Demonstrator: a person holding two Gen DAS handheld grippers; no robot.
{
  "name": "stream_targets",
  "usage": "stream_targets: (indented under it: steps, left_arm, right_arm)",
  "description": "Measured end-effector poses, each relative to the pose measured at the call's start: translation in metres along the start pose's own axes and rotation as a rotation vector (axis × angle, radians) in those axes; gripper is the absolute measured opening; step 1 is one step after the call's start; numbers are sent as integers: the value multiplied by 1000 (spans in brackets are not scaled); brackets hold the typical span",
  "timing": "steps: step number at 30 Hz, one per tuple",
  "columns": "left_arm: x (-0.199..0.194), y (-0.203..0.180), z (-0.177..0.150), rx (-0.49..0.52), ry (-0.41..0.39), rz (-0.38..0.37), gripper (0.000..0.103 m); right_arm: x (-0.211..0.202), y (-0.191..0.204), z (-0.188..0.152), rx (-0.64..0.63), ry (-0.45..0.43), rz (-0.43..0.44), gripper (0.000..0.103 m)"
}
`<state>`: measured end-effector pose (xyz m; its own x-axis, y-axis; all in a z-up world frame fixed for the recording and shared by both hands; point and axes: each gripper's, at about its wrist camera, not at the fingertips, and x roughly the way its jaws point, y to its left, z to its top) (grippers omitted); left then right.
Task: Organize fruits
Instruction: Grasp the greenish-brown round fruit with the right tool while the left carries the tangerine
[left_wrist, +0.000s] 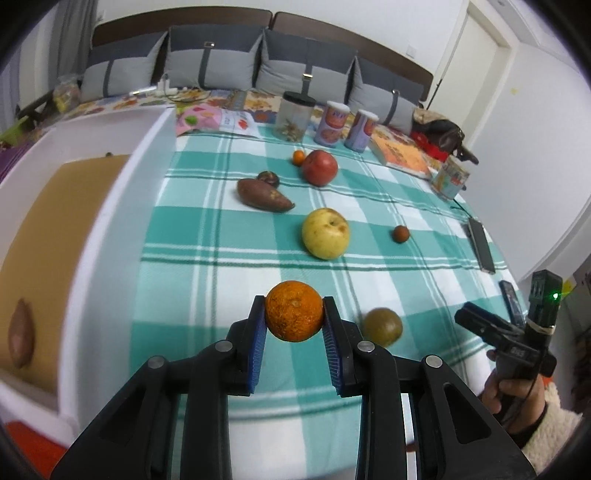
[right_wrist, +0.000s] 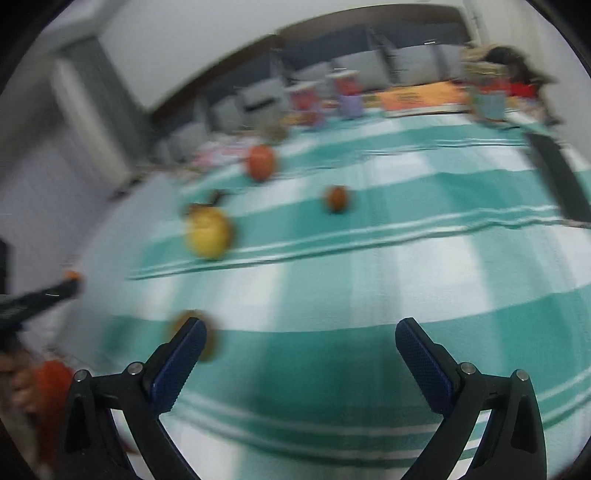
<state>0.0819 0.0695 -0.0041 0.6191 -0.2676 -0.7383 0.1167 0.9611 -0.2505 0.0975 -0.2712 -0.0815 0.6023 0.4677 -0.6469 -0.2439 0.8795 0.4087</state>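
Can labels (left_wrist: 331, 124) too blurred

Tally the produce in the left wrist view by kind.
Apples: 2, red apple, yellow apple.
Oranges: 2, big orange in left gripper, small orange.
Sweet potatoes: 2, cloth potato, board potato.
Unidentified round fruits: 3, dark fruit, brown fruit, greenish fruit.
Total: 9.
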Motion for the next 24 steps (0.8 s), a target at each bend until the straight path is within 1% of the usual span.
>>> stream_targets:
  steps: [1,3,5,6,7,8,9,10,11,12,16,19,22,24]
  left_arm:
    - [-7,3,-3,-6,-3,5,29]
    - [-16,7,-7,-11,-9,16,29]
    - [-22,10,-10,-10,-15,25,29]
    - [-25,11,-11,-7,-19,32,29]
    - [-29,12,-12,1,-25,45,29]
    - [-32,14,-11,2,-28,48,29]
    - [-36,16,-11,-1,-31,50,29]
    - [-40,18,-11,-6,-35,50,29]
    - [-45,22,-9,-15,-41,50,29]
    - [-48,25,-9,-19,-43,50,29]
    - [-72,52,-2,-71,-65,53,29]
    - [-94,81,8,-122,-93,68,29]
    - [-119,118,20,-189,-132,96,29]
    - [-129,139,26,-218,-142,119,29]
  right_arm:
    - [4,14,-1,-41,15,24,102]
    - [21,38,-2,-115,64,39,102]
    - [40,58,-2,-175,109,19,102]
    - [56,71,-2,-208,151,-6,102]
    - [64,75,-5,-217,175,-21,101]
    - [79,81,-4,-215,214,-37,96]
    - [85,82,-5,-208,230,-41,88]
    - [92,84,-5,-194,247,-46,82]
    - [98,82,-5,-182,261,-50,64]
    - [102,82,-5,-174,273,-67,49]
    - [92,80,-3,-163,259,-51,49]
    - [77,95,12,-143,240,16,48]
    - [64,137,34,-181,227,116,49]
    - [63,180,48,-231,235,197,49]
